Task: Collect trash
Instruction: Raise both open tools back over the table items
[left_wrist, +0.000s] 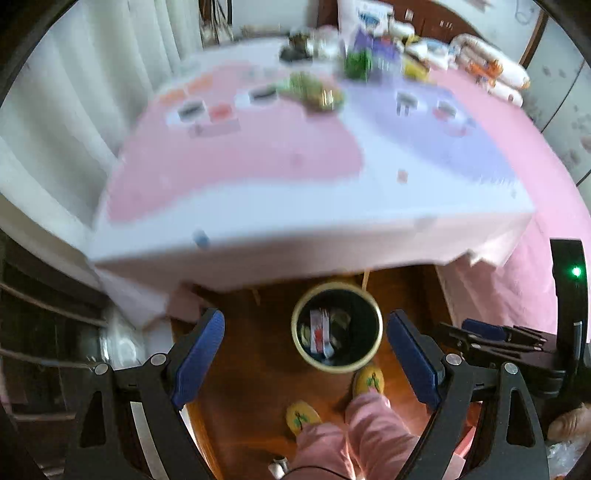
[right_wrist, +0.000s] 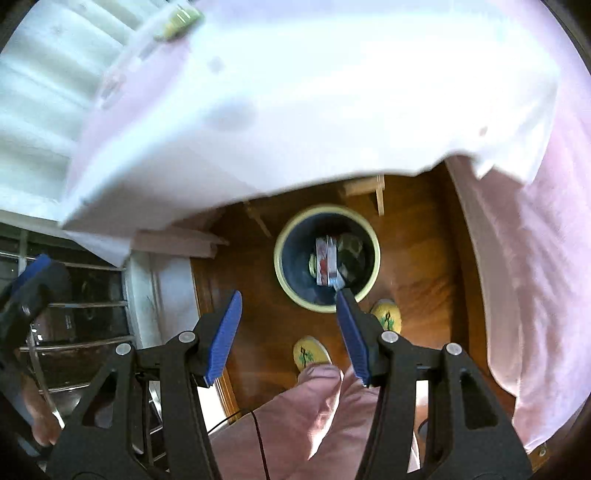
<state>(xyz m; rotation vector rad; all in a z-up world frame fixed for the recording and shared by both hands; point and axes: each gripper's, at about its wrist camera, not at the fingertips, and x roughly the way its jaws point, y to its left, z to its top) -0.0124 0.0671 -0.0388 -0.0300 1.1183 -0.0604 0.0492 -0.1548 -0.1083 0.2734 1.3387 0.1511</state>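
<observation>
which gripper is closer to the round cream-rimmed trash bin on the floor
Likely right, though the margin is small. The right gripper hangs open beside the round cream-rimmed trash bin, one fingertip overlapping its rim. The left gripper frames it from slightly farther back.

Both wrist views look down, somewhat blurred; share bin, floor.

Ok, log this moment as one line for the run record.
left gripper: open, empty | right gripper: open, empty | bin: on floor by table, wrappers inside | snack packets on table
</observation>
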